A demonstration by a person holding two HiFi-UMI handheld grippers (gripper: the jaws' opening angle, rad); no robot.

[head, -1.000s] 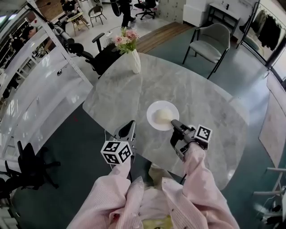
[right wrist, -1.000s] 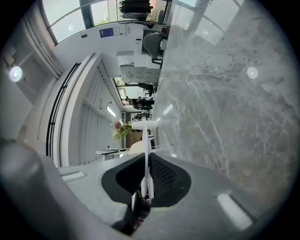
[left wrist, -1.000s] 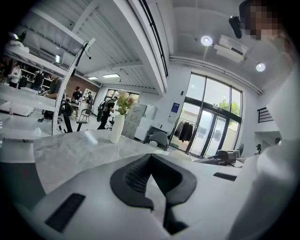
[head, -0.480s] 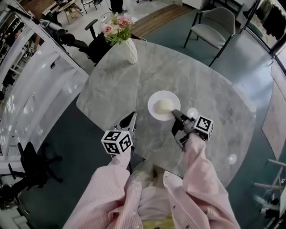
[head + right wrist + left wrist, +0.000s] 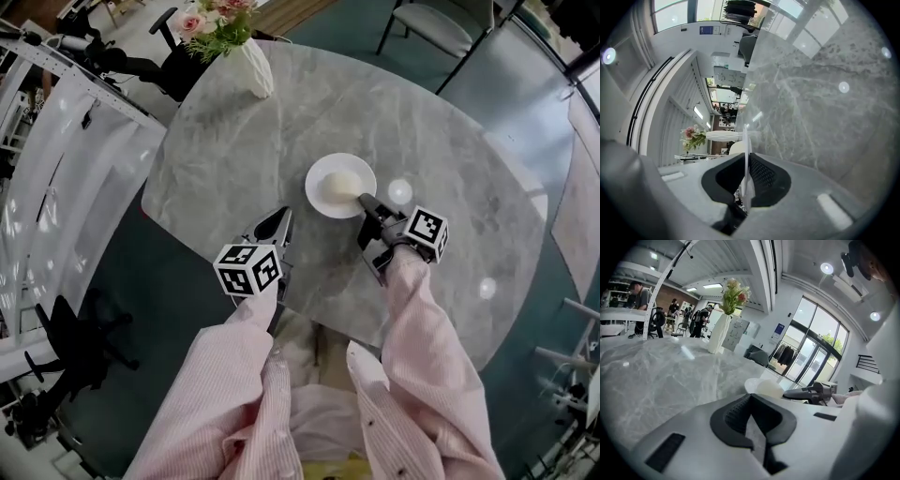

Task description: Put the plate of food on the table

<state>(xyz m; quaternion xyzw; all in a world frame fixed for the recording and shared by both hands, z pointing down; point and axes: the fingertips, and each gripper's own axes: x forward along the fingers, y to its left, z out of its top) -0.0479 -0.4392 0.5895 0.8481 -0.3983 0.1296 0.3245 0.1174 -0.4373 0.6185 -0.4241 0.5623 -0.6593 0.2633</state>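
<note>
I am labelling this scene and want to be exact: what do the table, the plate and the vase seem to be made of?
Table: looks like polished grey marble, or a stone-look top; it has pale veins and mirrors the ceiling lamps.
Plate: probably glazed white ceramic; smooth, plain and thin-rimmed.
Vase: white with little shine; perhaps ceramic, but this is not certain.

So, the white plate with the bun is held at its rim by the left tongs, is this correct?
No, the right tongs hold the white plate with the bun at its rim, not the left tongs. The right gripper view shows the thin rim pinched between them. The left tongs are closed on nothing.
</note>
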